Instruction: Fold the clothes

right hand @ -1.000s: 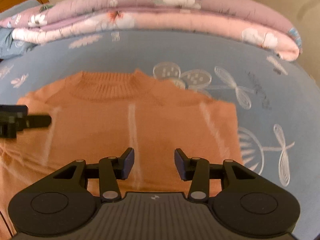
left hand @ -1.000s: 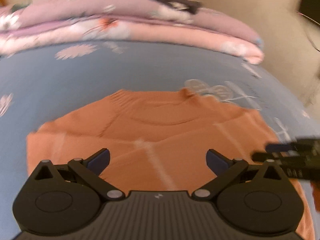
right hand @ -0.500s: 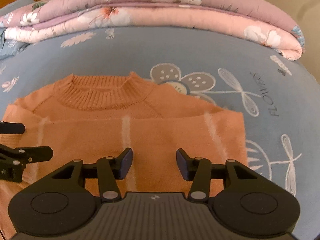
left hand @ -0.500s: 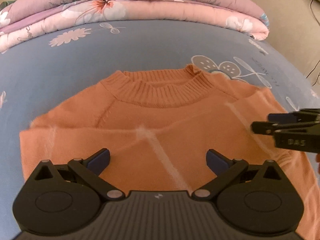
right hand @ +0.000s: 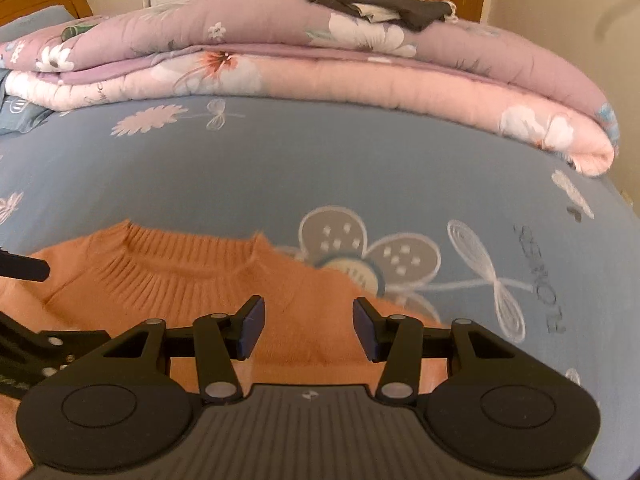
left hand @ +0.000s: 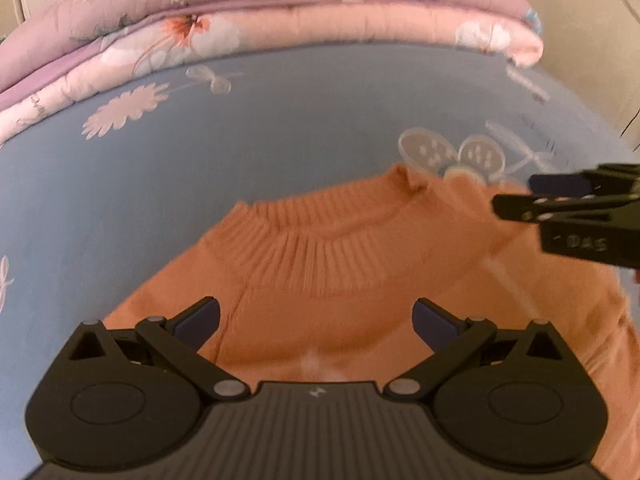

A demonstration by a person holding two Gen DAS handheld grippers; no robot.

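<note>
While my right wrist view shows a dark garment (right hand: 376, 2) atop the far folded quilt (right hand: 320, 64), my left view crops it; both show the orange sweater (left hand: 360, 280) lying flat on the blue floral sheet (left hand: 120, 208), ribbed collar farthest; left gripper (left hand: 316, 320) spread wide, right gripper (right hand: 309, 328) apart, both empty above the knit.
</note>
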